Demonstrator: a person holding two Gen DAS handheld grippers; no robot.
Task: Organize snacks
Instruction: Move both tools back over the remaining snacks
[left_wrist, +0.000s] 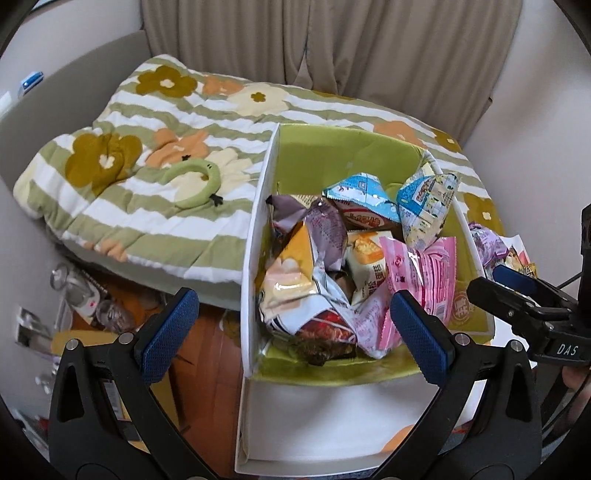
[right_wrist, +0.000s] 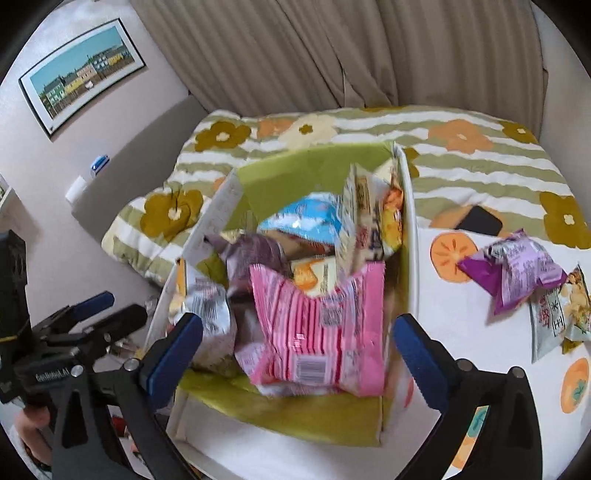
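Bed with striped floral quilt (right_wrist: 480, 155) fills the upper half of both views; beige curtain behind. The white box with green lining (left_wrist: 255, 258) sits centre frame, already heaped with snack packets. On top, the pink striped packet (right_wrist: 317, 332) lies loose, barcode toward the lower edge, directly between the spread fingers of the right gripper (right_wrist: 295, 350); jaws wide apart, nothing clamped, so it looks just released. Left gripper (left_wrist: 291, 328) hangs over the box's left wall, jaws likewise apart and empty. Outside the box, right of frame in the right wrist view, a purple packet (right_wrist: 517, 269) and a grey-green packet (right_wrist: 554, 317) lie on the white sheet, long axes roughly diagonal; right hand is nearer, so likely its next pick. Legible writing: "DAS" and "GenRobot.AI" on gripper bodies; packet text is Chinese, blurred.
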